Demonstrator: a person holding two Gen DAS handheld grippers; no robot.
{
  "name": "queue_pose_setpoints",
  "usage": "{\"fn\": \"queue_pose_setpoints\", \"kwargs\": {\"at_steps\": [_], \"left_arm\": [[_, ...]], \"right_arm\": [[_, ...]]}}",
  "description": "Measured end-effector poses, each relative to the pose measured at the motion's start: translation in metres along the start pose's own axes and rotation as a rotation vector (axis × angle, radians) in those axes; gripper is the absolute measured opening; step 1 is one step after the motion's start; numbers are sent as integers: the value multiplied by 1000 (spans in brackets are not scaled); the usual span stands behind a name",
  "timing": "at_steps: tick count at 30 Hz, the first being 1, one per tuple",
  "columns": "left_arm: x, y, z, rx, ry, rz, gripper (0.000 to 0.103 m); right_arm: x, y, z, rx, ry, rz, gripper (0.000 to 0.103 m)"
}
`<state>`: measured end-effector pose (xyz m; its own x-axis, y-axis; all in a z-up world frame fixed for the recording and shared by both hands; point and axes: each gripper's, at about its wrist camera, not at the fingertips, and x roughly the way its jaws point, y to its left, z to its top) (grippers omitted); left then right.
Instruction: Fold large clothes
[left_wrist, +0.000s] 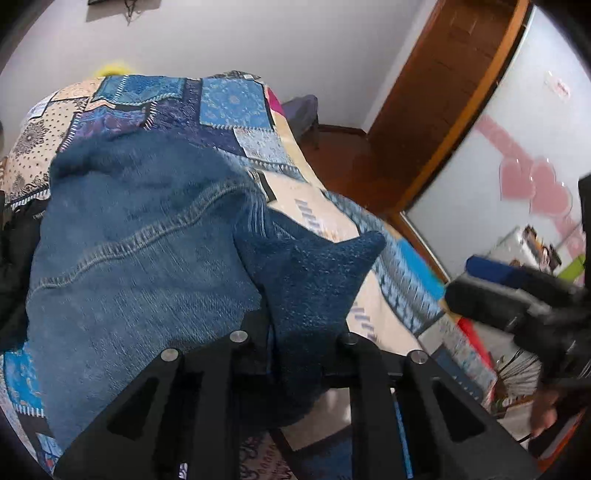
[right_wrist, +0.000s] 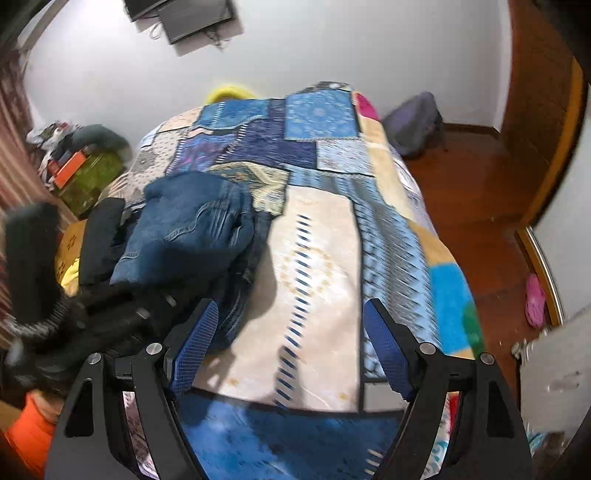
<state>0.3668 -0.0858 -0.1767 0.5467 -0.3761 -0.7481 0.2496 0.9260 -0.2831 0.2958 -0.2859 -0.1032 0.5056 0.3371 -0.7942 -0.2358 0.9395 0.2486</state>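
Note:
A pair of blue jeans (left_wrist: 129, 251) lies bunched on the patchwork bedspread (left_wrist: 229, 99). My left gripper (left_wrist: 295, 332) is shut on a thick fold of the denim and holds it up off the bed. In the right wrist view the jeans (right_wrist: 184, 229) lie in a heap at the left side of the bed, beside a black garment (right_wrist: 99, 236). My right gripper (right_wrist: 291, 336) is open and empty, over the beige part of the bedspread (right_wrist: 317, 229), to the right of the jeans. The right gripper also shows, blurred, in the left wrist view (left_wrist: 517, 295).
The bed's right edge drops to a wooden floor (right_wrist: 472, 199). A dark bag (right_wrist: 413, 122) sits on the floor by the far wall. A wooden door frame (left_wrist: 443, 110) stands at the right. Cluttered boxes (right_wrist: 81, 170) stand left of the bed. A pink slipper (right_wrist: 535, 299) lies on the floor.

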Motion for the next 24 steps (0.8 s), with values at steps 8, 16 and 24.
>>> {"fn": "queue_pose_setpoints", "kwargs": {"at_steps": [8,16,24], "left_arm": [[-39,-19,-10,170,21,19,53],[-99,11,-5,194,-155,227,82],[-87,87,-13,25,-83,290,88]], "right_arm": [[-17,3,-4,-23,-23,20,78],[-10,43,16,-106,-68,78,78],[39,55,13,-89,32,111,78]]}}
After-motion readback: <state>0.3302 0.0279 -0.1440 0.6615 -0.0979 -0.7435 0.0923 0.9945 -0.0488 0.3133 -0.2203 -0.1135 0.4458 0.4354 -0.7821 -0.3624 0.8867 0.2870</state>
